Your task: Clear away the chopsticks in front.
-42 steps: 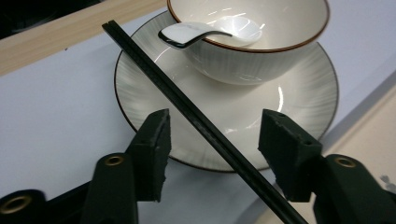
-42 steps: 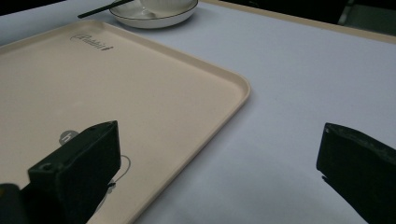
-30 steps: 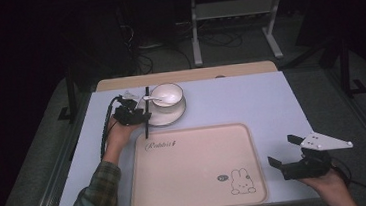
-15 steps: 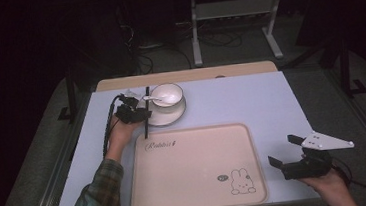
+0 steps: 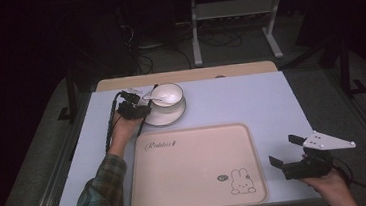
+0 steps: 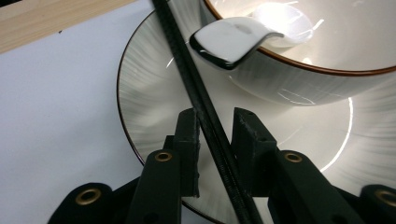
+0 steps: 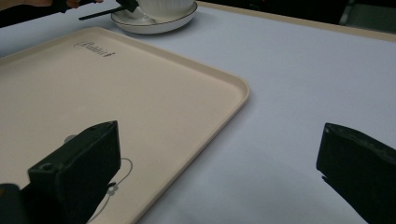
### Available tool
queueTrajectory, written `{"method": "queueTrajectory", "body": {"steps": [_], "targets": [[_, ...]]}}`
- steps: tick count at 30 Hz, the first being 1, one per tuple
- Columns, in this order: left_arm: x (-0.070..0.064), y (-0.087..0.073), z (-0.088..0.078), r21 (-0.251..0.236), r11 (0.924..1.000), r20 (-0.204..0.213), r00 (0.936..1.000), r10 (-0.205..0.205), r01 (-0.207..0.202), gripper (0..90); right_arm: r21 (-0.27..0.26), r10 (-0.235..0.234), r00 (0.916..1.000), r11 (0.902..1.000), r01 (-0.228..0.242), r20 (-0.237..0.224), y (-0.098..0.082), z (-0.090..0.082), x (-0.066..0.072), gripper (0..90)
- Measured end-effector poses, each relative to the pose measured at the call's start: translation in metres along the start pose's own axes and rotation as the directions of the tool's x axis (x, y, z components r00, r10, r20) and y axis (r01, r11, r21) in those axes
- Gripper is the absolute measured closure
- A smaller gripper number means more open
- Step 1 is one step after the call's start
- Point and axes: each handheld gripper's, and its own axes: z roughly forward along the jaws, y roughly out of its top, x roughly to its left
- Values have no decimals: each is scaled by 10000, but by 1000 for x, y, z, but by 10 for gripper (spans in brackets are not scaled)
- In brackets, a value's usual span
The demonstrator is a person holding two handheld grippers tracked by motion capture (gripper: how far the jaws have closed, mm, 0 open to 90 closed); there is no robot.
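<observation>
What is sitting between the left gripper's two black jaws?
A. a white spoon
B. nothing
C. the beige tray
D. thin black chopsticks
D: in the left gripper view, the thin black chopsticks run between the jaws of the left gripper, over the white saucer; the jaws have just been closing in on them.

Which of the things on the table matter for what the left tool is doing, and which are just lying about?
In play:
- black chopsticks, between the jaws of the left tool, which have just been closing
- plate they lie across
- bowl on that plate
- white spoon over the bowl's rim

Lying about:
- beige tray
- right tool, open, holding nothing
</observation>
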Motion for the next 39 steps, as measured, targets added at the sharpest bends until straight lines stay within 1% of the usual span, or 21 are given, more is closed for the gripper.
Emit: {"method": "queueTrajectory", "body": {"steps": [2, 9, 10, 15, 19, 20, 21, 23, 26, 27, 28, 29, 31, 32, 33, 34, 35, 36, 37, 38, 39], "targets": [[1, 1, 2, 82, 10000, -64, 10000, 14, -14, 731, -7, -8, 10000, 10000, 8, -5, 0, 0, 0, 0], [3, 8, 5, 114, 9999, -280, 9996, -39, 43, 772, -8, -17, 10000, 10000, 17, -7, 0, -1, 0, 0], [3, 10, 6, 119, 9999, -413, 9991, -32, 37, 782, -8, -20, 10000, 10000, 20, -5, 0, -1, 0, 0], [6, 13, 9, 184, 9998, -461, 9989, -112, 121, 794, -12, -27, 10000, 10000, 27, -11, 0, -1, 0, 0], [7, 13, 9, 146, 9998, -463, 9988, -152, 159, 789, -19, -1, 10000, 10000, 1, 5, 0, -2, -1, 0], [7, 13, 7, 85, 9998, -500, 9986, -190, 194, 739, -26, -3, 10000, 10000, 3, 12, -1, -2, -1, 0], [7, 13, 7, 85, 9998, -500, 9986, -190, 194, 721, -27, -15, 10000, 10000, 15, 10, -1, -2, -1, 0], [8, 12, -3, -31, 9997, -481, 9986, -227, 225, 695, -21, -21, 10000, 10000, 21, 24, -1, -2, -1, 0], [10, 6, -16, -26, 9996, -428, 9987, -277, 276, 663, -35, -4, 10000, 10000, 4, 44, -1, -3, -1, 0], [10, 6, -16, -26, 9996, -428, 9987, -277, 276, 663, -35, -4, 10000, 10000, 4, 44, -1, -3, -1, 0], [11, -1, -25, -216, 9993, -421, 9986, -321, 312, 663, -31, 2, 10000, 10000, -2, 50, -1, -3, -1, 0], [11, -1, -25, -216, 9993, -421, 9986, -321, 312, 663, -29, -17, 10000, 10000, 17, 54, -1, -3, 0, 0], [13, -8, -35, -382, 9984, -361, 9984, -425, 412, 663, -20, -29, 10000, 10000, 29, 55, -1, -3, 0, 0], [13, -12, -41, -550, 9973, -301, 9983, -501, 484, 665, -17, -27, 10000, 10000, 27, 60, -1, -3, 0, 0], [13, -15, -44, -658, 9964, -260, 9981, -556, 538, 677, -5, -59, 10000, 10000, 59, 66, -1, -3, 1, 0], [13, -23, -52, -877, 9942, -85, 9980, -626, 616, 708, 20, -91, 9999, 10000, 90, 100, -1, -2, 1, 0], [13, -23, -52, -877, 9942, -85, 9980, -626, 616, 726, 20, -91, 9999, 10000, 90, 100, -1, -2, 1, 0], [13, -32, -58, -1172, 9907, 14, 9976, -687, 684, 749, 28, -112, 9998, 9999, 111, 151, -1, -2, 1, 0], [14, -35, -59, -1109, 9911, 32, 9973, -734, 733, 756, 33, -111, 9998, 9999, 110, 155, -1, -2, 2, 0], [15, -39, -61, -1158, 9895, 25, 9963, -864, 861, 758, 27, -138, 9998, 9999, 137, 162, 0, -2, 2, 0], [15, -39, -61, -1158, 9895, 25, 9963, -864, 861, 767, 27, -138, 9998, 9999, 137, 162, 0, -2, 2, 0]]}}
